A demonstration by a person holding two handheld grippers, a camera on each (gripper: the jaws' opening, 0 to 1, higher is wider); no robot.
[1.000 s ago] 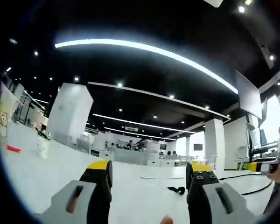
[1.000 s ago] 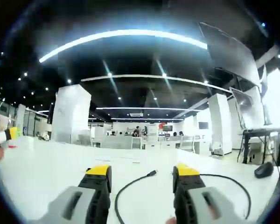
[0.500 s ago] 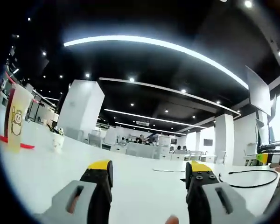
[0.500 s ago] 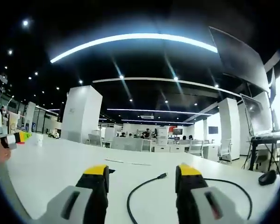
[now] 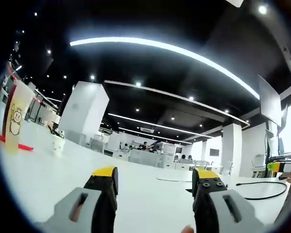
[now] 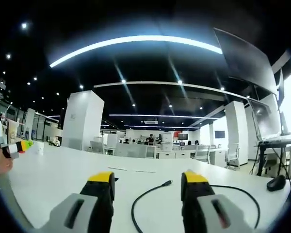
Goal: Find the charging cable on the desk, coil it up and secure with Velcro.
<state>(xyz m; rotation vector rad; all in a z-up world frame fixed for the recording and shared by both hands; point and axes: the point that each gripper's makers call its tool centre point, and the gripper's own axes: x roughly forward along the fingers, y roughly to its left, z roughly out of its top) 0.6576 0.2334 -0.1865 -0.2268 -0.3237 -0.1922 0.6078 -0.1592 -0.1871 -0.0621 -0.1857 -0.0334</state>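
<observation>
Cable located, both grippers empty.
Right gripper (image 6: 145,184), jaws spread, sat nearer: charging cable (image 6: 150,192) curved on the desk (image 6: 53,174) between them, lower centre, plug end pointing away. Left gripper (image 5: 155,182) also spread.

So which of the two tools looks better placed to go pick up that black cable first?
Probably the right tool: the black cable runs on the desk between its open jaws. For the left tool, it lies far off to one side.
</observation>
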